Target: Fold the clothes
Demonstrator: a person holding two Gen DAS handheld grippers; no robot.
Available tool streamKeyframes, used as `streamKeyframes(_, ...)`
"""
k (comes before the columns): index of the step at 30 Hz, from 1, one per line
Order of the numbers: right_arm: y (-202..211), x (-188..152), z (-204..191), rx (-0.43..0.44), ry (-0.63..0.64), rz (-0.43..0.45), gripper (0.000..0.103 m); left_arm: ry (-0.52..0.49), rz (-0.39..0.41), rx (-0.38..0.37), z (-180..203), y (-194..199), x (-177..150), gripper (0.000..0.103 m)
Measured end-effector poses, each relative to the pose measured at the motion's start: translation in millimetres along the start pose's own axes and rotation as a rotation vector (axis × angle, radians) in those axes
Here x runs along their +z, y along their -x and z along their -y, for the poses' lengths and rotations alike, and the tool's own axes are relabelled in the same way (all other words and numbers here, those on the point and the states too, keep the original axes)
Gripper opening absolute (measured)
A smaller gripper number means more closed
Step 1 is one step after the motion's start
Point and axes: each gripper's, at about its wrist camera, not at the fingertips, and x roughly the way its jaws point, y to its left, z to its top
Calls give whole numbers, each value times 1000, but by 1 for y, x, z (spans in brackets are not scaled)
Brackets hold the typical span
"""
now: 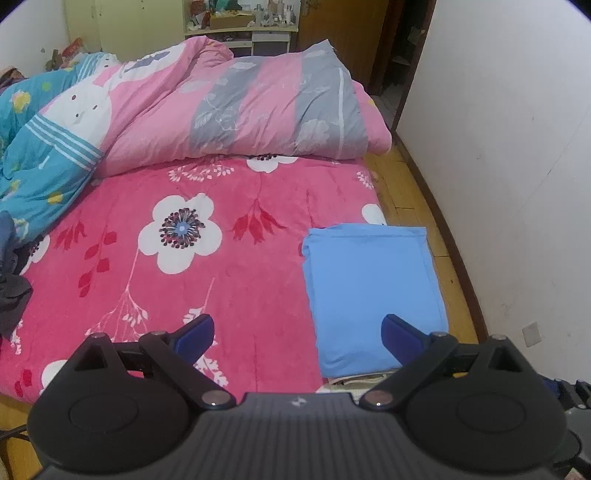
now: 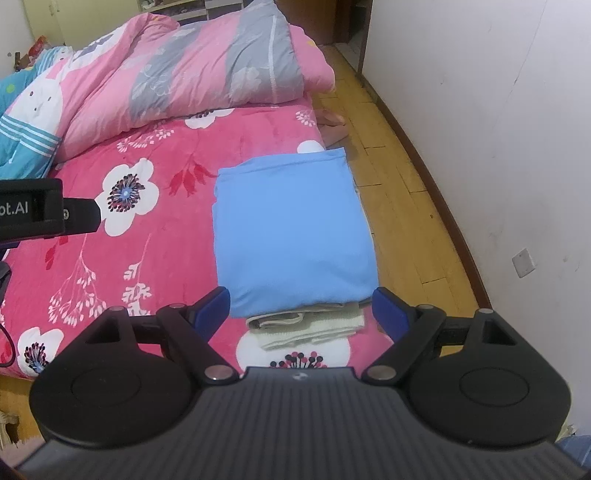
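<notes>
Both grippers agape above folded blue garment (image 2: 291, 225)

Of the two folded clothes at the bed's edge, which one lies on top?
The blue cloth lies on top. The beige one is under it; only its folded near edge shows, while the blue one shows its whole upper face.

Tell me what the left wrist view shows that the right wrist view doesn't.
Only the left wrist view shows the dark clothes heaped at the bed's left edge and the cluttered shelf. Only the right wrist view shows the cream folded garment clearly under the blue folded garment, plus the other gripper's body. Both show the floral bedspread, the quilt and open jaws.
</notes>
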Motion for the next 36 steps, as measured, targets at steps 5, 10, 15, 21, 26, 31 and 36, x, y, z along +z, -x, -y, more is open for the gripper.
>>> streamKeyframes(5,-1,1,-1,-4,1,0,84,-3,-16,24,2,-5,2,97)
streamKeyframes(10,-3,1,-1,-7,3,-1,84,-11,-21,29,2,-7,4,96)
streamKeyframes(15,-3,1,-2,-9,4,-2,84,-15,-29,33,2,-10,5,96)
streamKeyframes(21,-3,1,-2,-11,0,-6,84,-15,-36,36,1,-11,4,96)
streamKeyframes(26,-3,1,-1,-11,0,-4,84,-19,-36,36,2,-11,4,96)
streamKeyframes(31,-3,1,-1,-14,0,-5,84,-19,-39,36,1,-13,5,96)
streamKeyframes(36,-6,3,2,-13,5,-6,84,-18,-41,36,1,-15,5,96)
